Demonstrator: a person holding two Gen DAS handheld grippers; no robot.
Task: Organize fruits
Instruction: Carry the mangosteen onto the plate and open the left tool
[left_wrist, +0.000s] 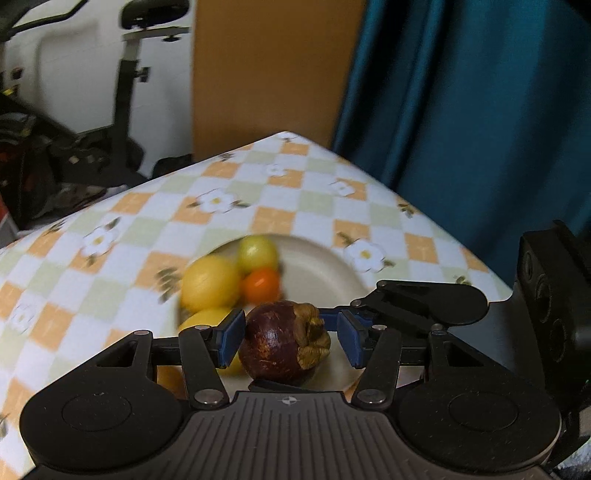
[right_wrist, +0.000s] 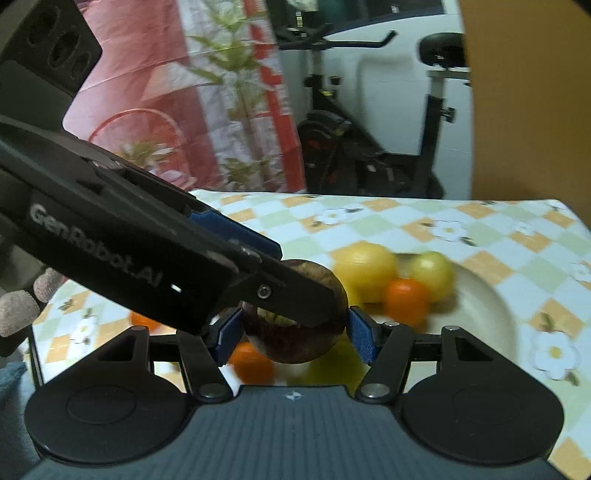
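Observation:
A dark purple mangosteen (left_wrist: 284, 341) sits between the blue pads of my left gripper (left_wrist: 291, 338); the left pad touches it and the right pad stands slightly off it. In the right wrist view the same mangosteen (right_wrist: 299, 347) lies between the pads of my right gripper (right_wrist: 295, 338), which close on both its sides. The left gripper's body (right_wrist: 147, 254) crosses over it there. Beyond is a cream plate (left_wrist: 325, 266) with a yellow lemon (left_wrist: 210, 282), a green-yellow fruit (left_wrist: 256, 253) and a small orange (left_wrist: 262, 284).
The table has a checked flower-print cloth (left_wrist: 147, 221). More orange fruits (right_wrist: 251, 363) lie on the cloth below the grippers. An exercise bike (right_wrist: 369, 147) and a teal curtain (left_wrist: 461, 110) stand beyond the table's edges.

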